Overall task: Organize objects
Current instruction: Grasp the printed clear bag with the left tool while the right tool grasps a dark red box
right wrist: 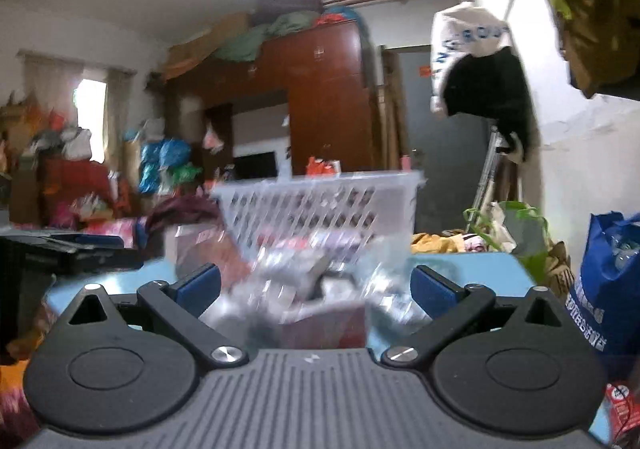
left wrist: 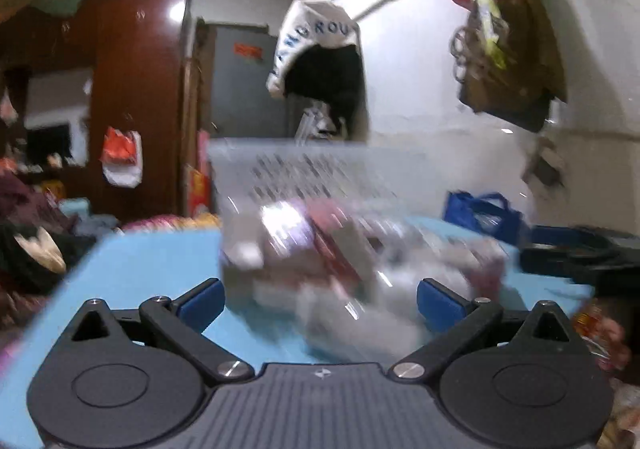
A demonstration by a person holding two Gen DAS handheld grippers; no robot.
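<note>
Hovering both grippers, left (left wrist: 320, 299) and right (right wrist: 316, 289), wide open and empty over the blurred packets (left wrist: 320, 249) on the blue table (left wrist: 152, 265) before the white basket (right wrist: 320, 205), I'd pinch those light, crinkly, slippery wrappers mid-body.

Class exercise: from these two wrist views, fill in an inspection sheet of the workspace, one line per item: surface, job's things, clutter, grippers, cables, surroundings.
Surface: light blue table, partly bare.
Job's things: white perforated basket behind a blurred pile of wrapped packets; single items unreadable.
Clutter: blue bag, black case at the table edges.
Grippers: left gripper and right gripper both open, empty, facing the pile.
Cables: nothing seen.
Surroundings: brown wardrobe, hanging jacket, crowded room.
</note>
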